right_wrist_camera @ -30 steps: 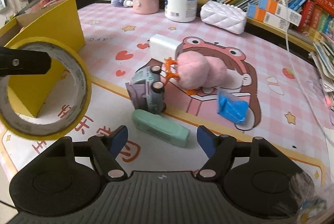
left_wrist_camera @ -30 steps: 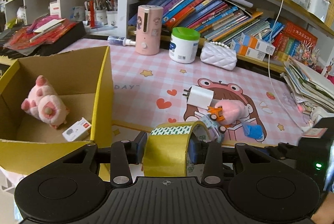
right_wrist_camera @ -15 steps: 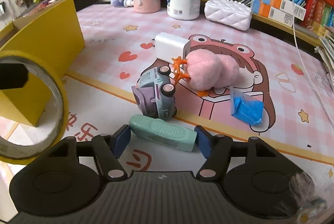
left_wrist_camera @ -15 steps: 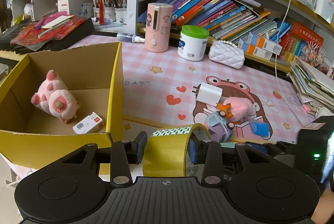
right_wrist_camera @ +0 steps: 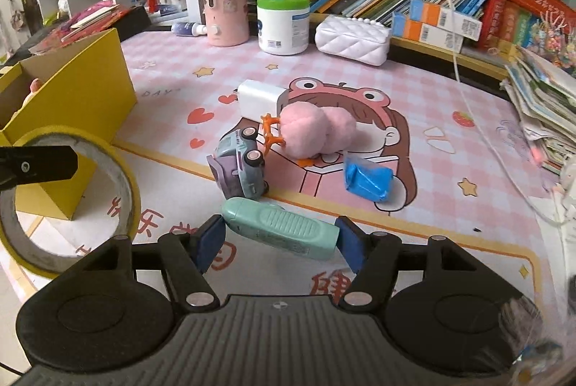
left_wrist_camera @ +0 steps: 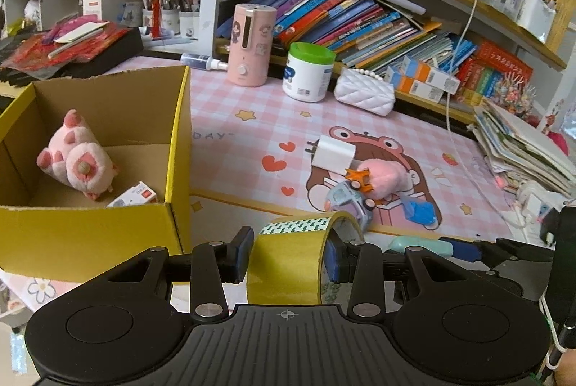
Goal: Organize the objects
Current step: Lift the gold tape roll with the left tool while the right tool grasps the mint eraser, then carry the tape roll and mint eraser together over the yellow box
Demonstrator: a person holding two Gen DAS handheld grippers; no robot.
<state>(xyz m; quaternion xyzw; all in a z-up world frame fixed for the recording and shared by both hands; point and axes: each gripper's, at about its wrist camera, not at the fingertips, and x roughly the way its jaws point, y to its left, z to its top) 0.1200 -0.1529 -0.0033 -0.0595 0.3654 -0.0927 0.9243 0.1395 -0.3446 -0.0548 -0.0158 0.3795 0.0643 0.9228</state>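
Left gripper [left_wrist_camera: 286, 258]: black ribbed body along lower frame, two round black discs at lower corners, silver screws on black linkage arms, blue pads [left_wrist_camera: 332, 258]. Right gripper [right_wrist_camera: 280, 242]: same build, white crosshair mark lower centre.

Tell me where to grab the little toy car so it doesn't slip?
Grip the pale blue and purple toy car across its two flat ends, coming from above. It lies tipped on its side, wheels facing up, and the orange plastic piece crowds its far side, so the top is probably the clearest approach.
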